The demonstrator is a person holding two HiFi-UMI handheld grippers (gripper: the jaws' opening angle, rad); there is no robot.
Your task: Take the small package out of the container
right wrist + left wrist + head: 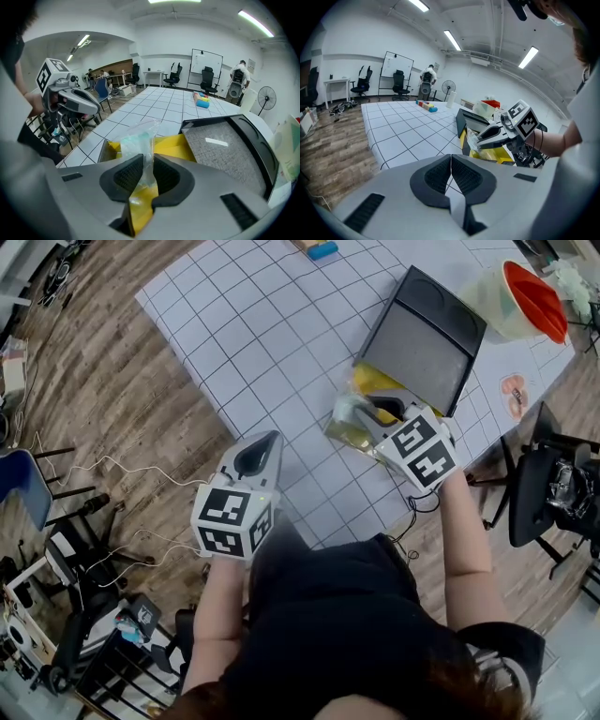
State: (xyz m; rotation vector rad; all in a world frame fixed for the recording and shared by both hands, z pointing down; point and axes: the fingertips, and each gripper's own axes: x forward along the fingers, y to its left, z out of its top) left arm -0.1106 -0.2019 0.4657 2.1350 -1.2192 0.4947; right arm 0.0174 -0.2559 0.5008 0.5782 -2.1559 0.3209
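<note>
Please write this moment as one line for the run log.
right gripper: shut on small package | package: over open yellow container | left gripper: shut, empty

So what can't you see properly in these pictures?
- Contents of the clear crinkly plastic package: right gripper view, the film blurs something pale green.
- Inside of the black container with yellow lining: head view, the right gripper and package cover it.
- Coloured blocks far down the white gridded table: left gripper view, too small.

Bright, even light from ceiling strip lamps (452, 40); strong fisheye warp at edges.
</note>
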